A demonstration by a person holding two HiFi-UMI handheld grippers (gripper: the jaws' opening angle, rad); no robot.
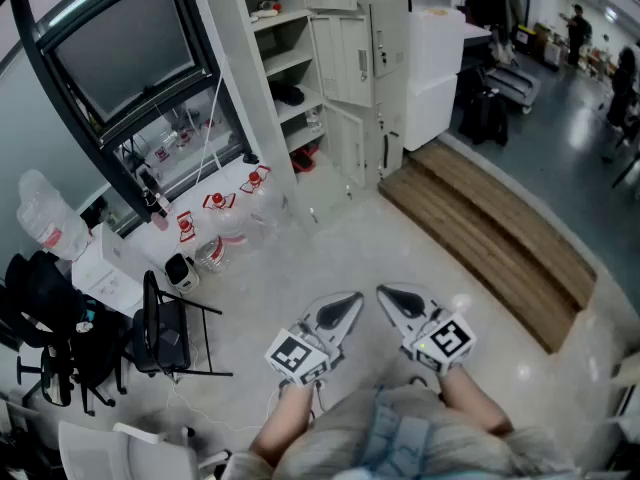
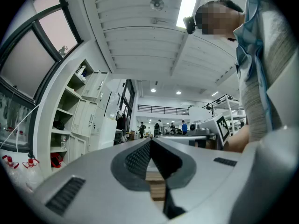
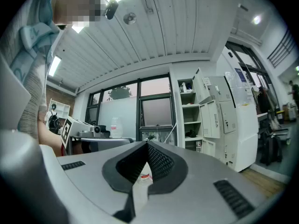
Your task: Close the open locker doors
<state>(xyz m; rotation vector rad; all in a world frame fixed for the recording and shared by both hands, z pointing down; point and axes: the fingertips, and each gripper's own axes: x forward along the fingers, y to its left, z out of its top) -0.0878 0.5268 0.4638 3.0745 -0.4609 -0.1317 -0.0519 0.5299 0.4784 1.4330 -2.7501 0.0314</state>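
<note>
Tips together: left claw, right claw; locker doors ajar

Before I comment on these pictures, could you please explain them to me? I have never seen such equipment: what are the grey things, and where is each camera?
There is no robot here. A person holds a tool in each hand: the left gripper and the right gripper. The head view comes from a camera on the person's head, looking down at the floor. The two gripper views come from cameras on the tools, looking along their jaws. Both pairs of jaws are together and hold nothing. Ahead stand the lockers, some with doors open, beside a wooden step. Clear bottles stand on the floor.
</note>
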